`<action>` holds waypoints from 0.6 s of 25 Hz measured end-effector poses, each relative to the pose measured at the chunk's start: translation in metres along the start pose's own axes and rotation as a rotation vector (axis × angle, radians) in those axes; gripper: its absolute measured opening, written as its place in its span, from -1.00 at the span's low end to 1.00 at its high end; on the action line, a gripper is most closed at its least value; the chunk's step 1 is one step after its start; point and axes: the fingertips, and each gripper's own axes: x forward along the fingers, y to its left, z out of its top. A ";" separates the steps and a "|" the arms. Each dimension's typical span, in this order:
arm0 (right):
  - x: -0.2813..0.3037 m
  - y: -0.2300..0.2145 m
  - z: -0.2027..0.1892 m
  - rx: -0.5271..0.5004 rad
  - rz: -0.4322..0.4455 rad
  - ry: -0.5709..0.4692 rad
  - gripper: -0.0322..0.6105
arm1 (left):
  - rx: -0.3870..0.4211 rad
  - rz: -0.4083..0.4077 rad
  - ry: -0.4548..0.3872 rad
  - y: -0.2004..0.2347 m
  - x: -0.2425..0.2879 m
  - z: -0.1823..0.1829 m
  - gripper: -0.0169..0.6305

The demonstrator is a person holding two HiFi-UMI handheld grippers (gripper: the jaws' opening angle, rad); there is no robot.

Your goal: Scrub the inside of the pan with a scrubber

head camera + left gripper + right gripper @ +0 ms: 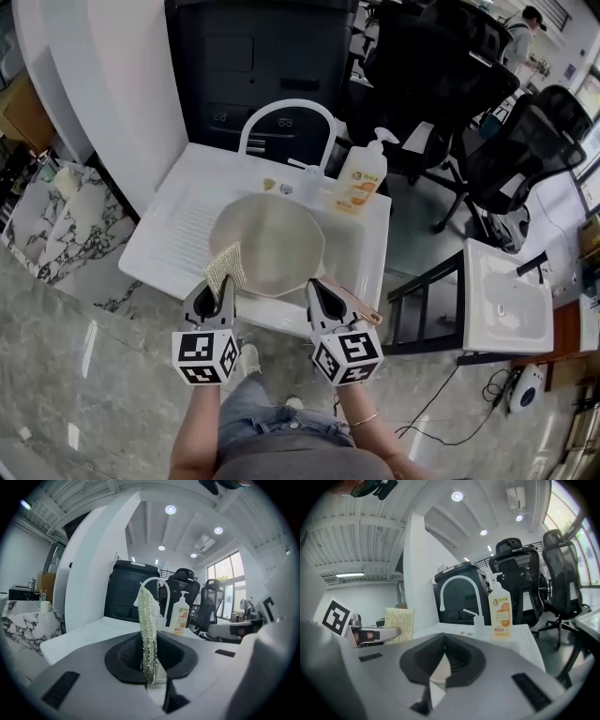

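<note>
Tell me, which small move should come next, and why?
Probably lower the left tool forward into the cream round pan: its glittery mesh scrubber is clamped upright at the near rim, seemingly not yet on the inside.

White sink unit (169, 246) stands on glossy grey floor (84, 356). Ribbed drainboard (187, 225) takes left half. Pale pan (267, 244) sits in basin at right. Arched white faucet (286, 117) rises at back edge. Soap pump bottle (361, 178) upright just right of faucet. Two small items (277, 186) lie near faucet base; too small to identify.
</note>
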 end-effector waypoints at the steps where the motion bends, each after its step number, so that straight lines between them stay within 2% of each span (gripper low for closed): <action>1: 0.008 -0.004 0.001 0.005 -0.023 0.001 -0.87 | 0.002 -0.015 0.003 0.005 0.009 0.003 -0.75; 7: 0.044 -0.025 0.012 0.015 -0.135 0.012 -0.87 | 0.019 -0.115 0.021 0.021 0.061 0.020 -0.75; 15: 0.057 -0.051 0.012 0.041 -0.268 0.019 -0.87 | 0.045 -0.250 0.085 0.014 0.109 0.016 -0.75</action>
